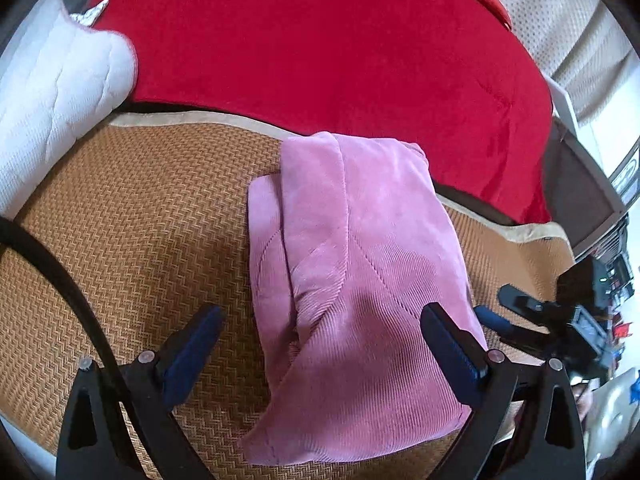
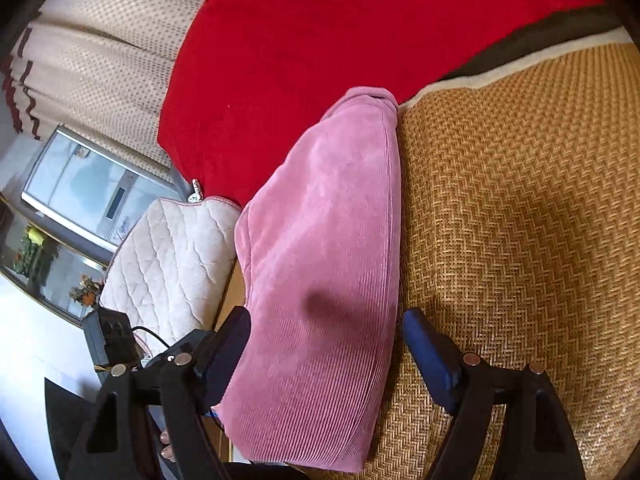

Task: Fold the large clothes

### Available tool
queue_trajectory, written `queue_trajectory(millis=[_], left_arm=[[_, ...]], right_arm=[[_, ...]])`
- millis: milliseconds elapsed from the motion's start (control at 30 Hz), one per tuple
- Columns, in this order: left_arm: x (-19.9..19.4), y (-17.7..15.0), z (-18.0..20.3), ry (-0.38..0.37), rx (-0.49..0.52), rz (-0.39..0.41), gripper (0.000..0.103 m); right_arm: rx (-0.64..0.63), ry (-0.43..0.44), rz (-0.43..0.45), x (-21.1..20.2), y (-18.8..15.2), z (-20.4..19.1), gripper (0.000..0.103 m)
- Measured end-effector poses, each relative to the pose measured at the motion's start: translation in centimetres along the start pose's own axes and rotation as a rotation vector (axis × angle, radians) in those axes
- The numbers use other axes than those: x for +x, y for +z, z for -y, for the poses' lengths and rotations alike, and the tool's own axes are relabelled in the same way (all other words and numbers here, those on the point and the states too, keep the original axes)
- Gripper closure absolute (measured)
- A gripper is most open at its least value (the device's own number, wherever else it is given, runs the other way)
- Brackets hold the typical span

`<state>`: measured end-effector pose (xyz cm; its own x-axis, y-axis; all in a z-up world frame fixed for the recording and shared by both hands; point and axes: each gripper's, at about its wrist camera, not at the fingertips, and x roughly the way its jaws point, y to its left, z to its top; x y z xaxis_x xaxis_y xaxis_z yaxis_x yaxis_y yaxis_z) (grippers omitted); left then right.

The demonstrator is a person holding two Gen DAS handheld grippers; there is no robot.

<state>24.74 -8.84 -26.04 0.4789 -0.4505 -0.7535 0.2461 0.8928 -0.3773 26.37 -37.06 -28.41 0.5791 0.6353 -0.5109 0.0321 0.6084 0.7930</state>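
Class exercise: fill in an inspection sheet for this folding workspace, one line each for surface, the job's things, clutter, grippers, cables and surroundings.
Surface: woven mat, red blanket behind it.
Job's things: pink corduroy garment, folded into a bundle on the mat.
Clutter: white quilted cushion at the mat's edge.
Grippers: left gripper and right gripper open, fingers either side of the garment, nothing gripped.
Cables: black cable over the mat.
Surroundings: dotted curtain.

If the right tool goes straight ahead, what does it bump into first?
Probably the folded pink corduroy garment: it already lies between the open right tool's fingers, on the woven straw mat.
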Motion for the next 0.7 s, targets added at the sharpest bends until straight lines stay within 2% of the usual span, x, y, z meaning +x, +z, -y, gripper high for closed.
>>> queue_trajectory(millis=[200,333,433,533,700], left_arm=[[0.5,-0.4,-1.9,-0.033,-0.059,-0.056,0.004],[1.5,-1.1,-2.5,-0.119,-0.112,-0.118,0.004],[2.1,-1.3,-2.3,-0.157,-0.121,-0.141,0.004],[3.3,-1.6,-1.7,-0.229,-0.135,-0.194,0.004],[5.1,-2.0,-1.3,-0.241,-0.16,-0.239,0.004]], right_arm=[[0.034,0.027,-0.029,1.8,0.6,1.4,0.021],[0.039,0.059,-0.042,2.4,0.7,1.4,0.021],[0.049,0.075,-0.062,3.1,0.6,1.6,0.021],[0.055,0.095,-0.065,3.4,0.6,1.7,0.021],[0.098,0.141,-0.073,3.8,1.3,2.7,0.02]])
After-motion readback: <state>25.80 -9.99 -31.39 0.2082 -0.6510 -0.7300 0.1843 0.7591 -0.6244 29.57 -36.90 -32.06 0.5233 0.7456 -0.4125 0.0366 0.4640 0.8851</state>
